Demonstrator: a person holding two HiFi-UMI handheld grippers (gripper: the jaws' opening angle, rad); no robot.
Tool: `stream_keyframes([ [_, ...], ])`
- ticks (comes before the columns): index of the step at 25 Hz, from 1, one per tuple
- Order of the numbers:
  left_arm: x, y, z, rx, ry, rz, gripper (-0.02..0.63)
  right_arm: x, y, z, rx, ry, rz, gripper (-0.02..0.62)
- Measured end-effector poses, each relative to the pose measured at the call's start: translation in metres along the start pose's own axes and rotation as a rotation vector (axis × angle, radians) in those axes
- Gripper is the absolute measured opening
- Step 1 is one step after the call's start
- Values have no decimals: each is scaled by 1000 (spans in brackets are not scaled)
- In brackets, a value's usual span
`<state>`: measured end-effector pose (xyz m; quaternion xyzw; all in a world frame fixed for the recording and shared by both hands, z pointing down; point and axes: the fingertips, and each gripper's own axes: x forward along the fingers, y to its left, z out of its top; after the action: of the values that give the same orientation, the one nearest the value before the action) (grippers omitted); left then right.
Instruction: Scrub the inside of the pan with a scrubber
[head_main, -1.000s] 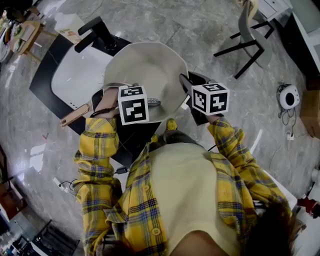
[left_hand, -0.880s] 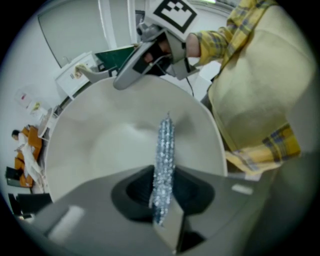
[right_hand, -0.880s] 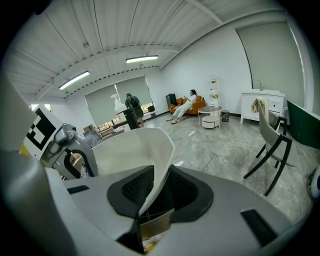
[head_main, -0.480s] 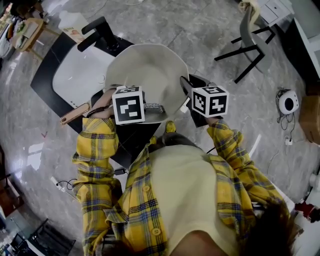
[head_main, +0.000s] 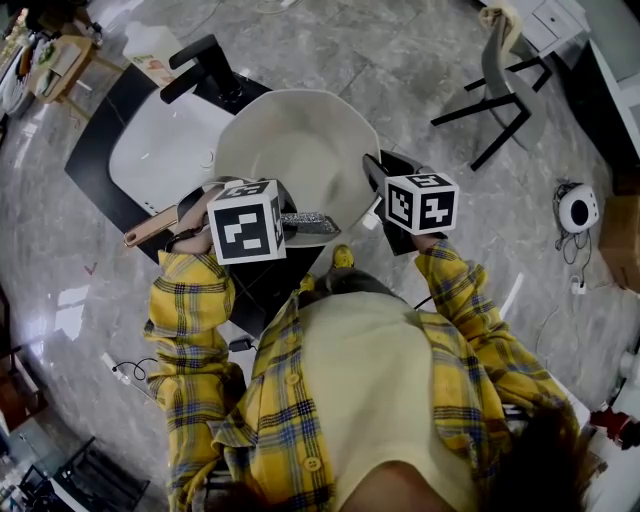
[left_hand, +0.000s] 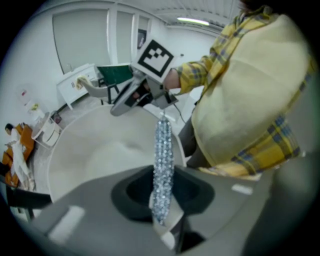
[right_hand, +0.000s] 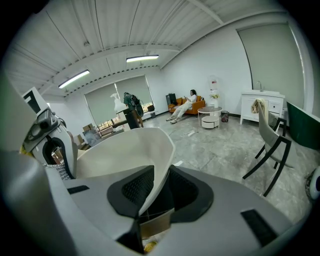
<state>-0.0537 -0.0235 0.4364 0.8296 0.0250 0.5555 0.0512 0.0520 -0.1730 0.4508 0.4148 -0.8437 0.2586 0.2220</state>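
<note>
A large cream pan (head_main: 295, 140) is held tilted above the black counter. My right gripper (head_main: 373, 178) is shut on its near right rim; in the right gripper view the rim (right_hand: 159, 165) runs between the jaws of this gripper (right_hand: 152, 202). My left gripper (head_main: 292, 222) is shut on a silver steel scrubber (head_main: 310, 222) at the pan's near edge. In the left gripper view the scrubber (left_hand: 162, 165) stands pinched on edge in that gripper (left_hand: 162, 205), over the pan's pale inside (left_hand: 95, 155). A copper-coloured handle (head_main: 150, 226) sticks out left of the pan.
A white sink (head_main: 160, 150) with a black faucet (head_main: 200, 62) lies behind and left of the pan, set in a black counter (head_main: 90, 150). A grey chair (head_main: 500, 70) stands on the marble floor at the right. The person's yellow plaid sleeves fill the near side.
My left gripper has slid a little left and toward the person, carrying the scrubber along the pan's near edge. The right gripper and the pan have barely moved.
</note>
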Motion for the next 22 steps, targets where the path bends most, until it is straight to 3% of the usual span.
stream_keyframes([
  [9, -26, 4, 17, -19, -149, 197, 86, -3, 1, -1, -26, 11, -24, 67],
  [18, -47, 25, 17, -134, -315, 442, 86, -10, 1, 9, -123, -26, -99, 94],
  [22, -65, 36, 22, -239, -447, 570, 86, -20, 5, 23, -149, -76, -108, 94],
])
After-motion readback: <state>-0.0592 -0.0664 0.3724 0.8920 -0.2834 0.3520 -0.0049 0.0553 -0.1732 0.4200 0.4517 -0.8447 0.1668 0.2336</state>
